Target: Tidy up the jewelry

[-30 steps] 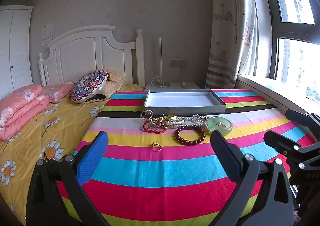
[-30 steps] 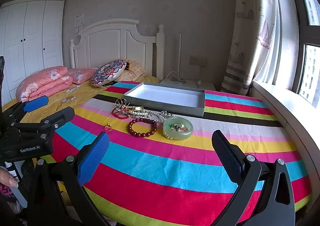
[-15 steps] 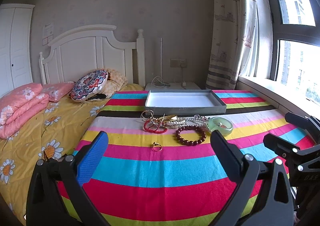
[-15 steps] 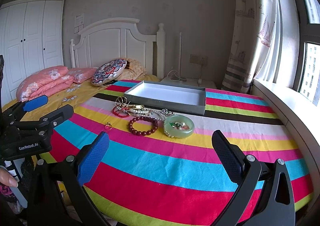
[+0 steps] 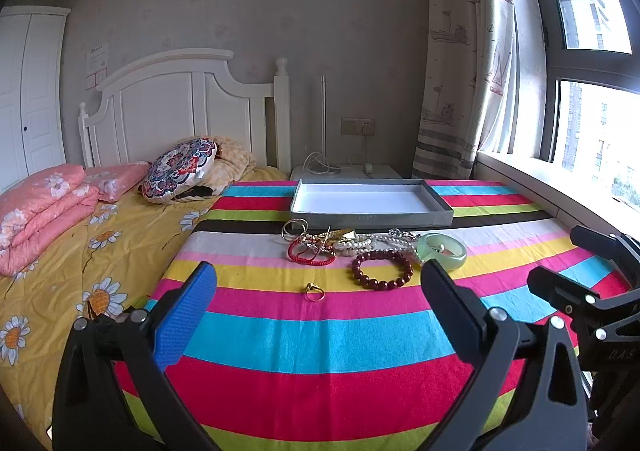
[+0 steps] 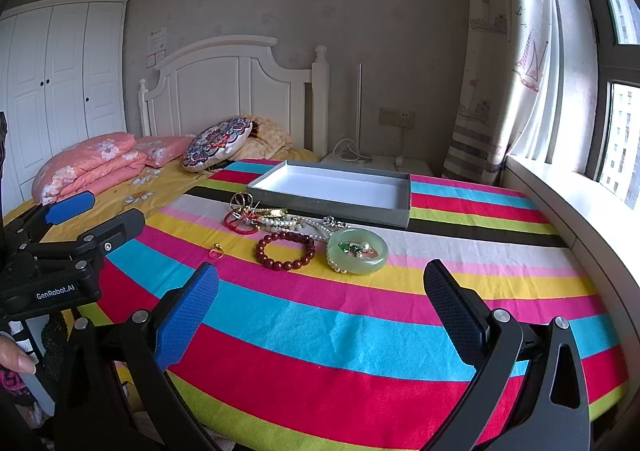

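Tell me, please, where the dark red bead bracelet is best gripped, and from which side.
Probably the near arc of the bead bracelet, from above. It lies flat as an open loop on the striped cloth, so one jaw can go inside the ring and one outside. The far arc lies against the pearl strand, and the jade bangle crowds its right side. The near side is free.

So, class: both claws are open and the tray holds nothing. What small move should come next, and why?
Probably ease the left claw forward and down over the gold ring. It lies alone on the pink stripe, apart from the tangled pile, nearest that claw and almost centred between its open fingers. The tray sits beyond the pile, so a lone piece seems the simplest start.
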The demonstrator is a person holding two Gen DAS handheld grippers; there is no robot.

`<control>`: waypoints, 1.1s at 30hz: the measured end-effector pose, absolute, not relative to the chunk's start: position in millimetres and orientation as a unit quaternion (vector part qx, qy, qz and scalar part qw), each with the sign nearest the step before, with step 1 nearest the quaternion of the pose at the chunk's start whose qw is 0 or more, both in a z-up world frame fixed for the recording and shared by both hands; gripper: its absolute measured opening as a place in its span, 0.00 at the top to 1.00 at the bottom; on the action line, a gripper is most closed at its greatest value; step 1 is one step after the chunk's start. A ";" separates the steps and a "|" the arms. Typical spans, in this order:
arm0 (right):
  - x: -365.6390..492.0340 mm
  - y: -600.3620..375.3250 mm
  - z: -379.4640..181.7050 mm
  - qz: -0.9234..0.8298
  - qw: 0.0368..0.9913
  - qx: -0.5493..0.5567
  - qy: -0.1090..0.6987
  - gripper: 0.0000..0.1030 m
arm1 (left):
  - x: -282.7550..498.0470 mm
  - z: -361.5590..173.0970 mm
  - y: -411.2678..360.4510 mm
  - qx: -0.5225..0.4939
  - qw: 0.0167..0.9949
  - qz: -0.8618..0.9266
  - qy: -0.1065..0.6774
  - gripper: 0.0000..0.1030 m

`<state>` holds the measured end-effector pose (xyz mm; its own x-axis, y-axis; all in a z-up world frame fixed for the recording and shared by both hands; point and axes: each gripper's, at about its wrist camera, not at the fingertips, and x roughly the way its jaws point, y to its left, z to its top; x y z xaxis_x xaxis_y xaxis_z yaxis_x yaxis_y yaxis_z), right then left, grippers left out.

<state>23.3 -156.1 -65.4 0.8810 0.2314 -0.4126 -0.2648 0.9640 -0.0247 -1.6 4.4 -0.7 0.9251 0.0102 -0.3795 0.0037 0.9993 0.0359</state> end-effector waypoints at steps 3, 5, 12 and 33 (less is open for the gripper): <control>23.8 -156.4 -66.2 0.127 0.969 -0.039 0.209 0.04 | -1.6 -1.0 4.2 0.019 0.981 0.002 0.193 0.02; 24.6 -156.6 -66.9 0.126 0.969 -0.038 0.210 0.04 | -1.7 -1.1 4.8 0.019 0.981 0.002 0.193 0.02; 36.1 -162.9 -76.8 0.120 0.965 -0.024 0.231 0.04 | 2.7 -10.5 6.4 0.009 0.978 0.006 0.206 0.02; 223.3 -159.8 -130.7 0.145 0.889 -0.085 0.426 0.04 | 118.2 -91.7 17.3 -0.021 0.912 -0.041 0.408 0.02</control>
